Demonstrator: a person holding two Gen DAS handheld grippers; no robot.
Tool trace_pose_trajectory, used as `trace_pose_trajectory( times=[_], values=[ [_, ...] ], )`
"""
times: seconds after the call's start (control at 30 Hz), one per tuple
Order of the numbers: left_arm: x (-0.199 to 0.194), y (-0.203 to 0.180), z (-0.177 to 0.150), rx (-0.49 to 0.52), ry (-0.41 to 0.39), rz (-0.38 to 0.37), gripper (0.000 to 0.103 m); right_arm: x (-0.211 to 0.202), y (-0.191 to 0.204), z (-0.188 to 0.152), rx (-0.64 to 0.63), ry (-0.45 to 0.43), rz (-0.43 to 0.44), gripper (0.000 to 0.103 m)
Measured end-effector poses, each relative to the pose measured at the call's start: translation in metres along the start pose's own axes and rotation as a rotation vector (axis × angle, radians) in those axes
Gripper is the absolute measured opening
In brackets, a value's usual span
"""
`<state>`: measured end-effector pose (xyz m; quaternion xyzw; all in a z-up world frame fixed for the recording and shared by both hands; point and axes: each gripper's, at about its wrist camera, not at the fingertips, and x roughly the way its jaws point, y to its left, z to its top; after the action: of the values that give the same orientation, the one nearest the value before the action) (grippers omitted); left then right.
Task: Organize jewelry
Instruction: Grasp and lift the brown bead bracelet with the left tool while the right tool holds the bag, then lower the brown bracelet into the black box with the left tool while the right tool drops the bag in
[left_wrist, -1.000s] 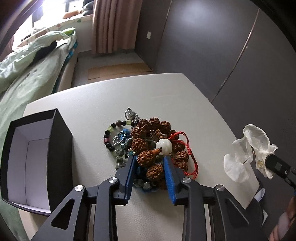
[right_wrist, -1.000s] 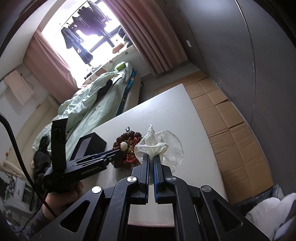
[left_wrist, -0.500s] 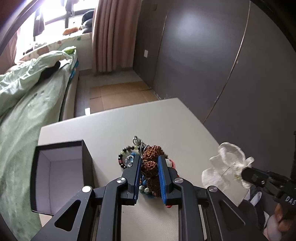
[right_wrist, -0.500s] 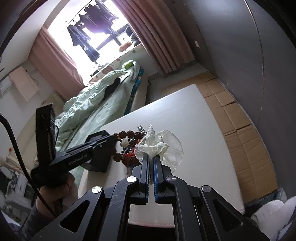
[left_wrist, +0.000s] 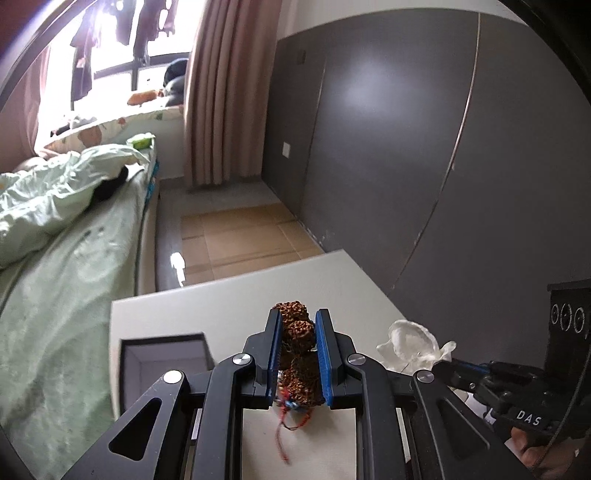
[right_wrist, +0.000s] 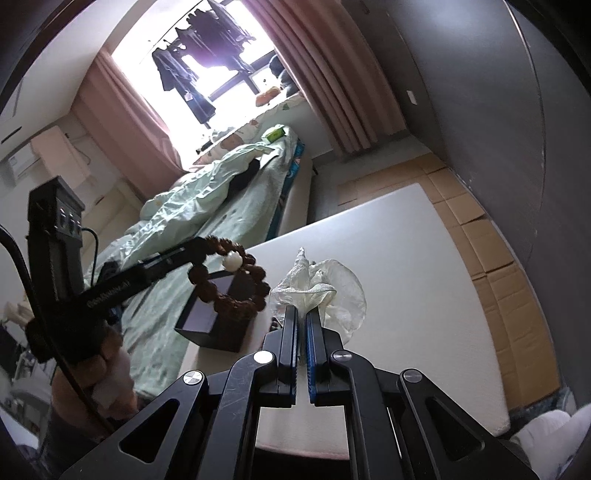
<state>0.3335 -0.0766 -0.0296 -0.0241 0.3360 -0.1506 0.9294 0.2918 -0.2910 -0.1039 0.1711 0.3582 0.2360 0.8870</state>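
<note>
Your left wrist camera sits just behind the left gripper, looking forward and downward along its fingers over the white table toward the bed and window, with the right gripper entering at its lower right edge. Your right wrist camera looks the same way along the right gripper from further to the right, catching the left gripper from the side. Both views share the table, the black box, bed and curtains.
</note>
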Motion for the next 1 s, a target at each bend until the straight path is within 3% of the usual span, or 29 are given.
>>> trace_pose_trajectory(
  times=[0.5, 0.7, 0.83, 0.93, 1.0],
  values=[
    [-0.025, 0.069, -0.006, -0.087, -0.027, 0.093, 0.019, 0.027, 0.047, 0.011, -0.071, 0.017, 0.065, 0.006],
    [-0.021, 0.094, -0.018, -0.131, -0.012, 0.100, 0.019, 0.048, 0.069, 0.013, -0.104, 0.049, 0.088, 0.006],
    [-0.010, 0.110, -0.028, -0.174, 0.042, 0.065, 0.020, 0.062, 0.084, 0.016, -0.124, 0.069, 0.102, 0.006],
    [-0.004, 0.124, -0.035, -0.222, 0.067, 0.056, 0.031, 0.071, 0.092, 0.016, -0.133, 0.084, 0.108, 0.006],
    [-0.007, 0.134, -0.040, -0.258, 0.054, 0.061, 0.056, 0.080, 0.097, 0.017, -0.138, 0.099, 0.113, 0.006]
  ],
)
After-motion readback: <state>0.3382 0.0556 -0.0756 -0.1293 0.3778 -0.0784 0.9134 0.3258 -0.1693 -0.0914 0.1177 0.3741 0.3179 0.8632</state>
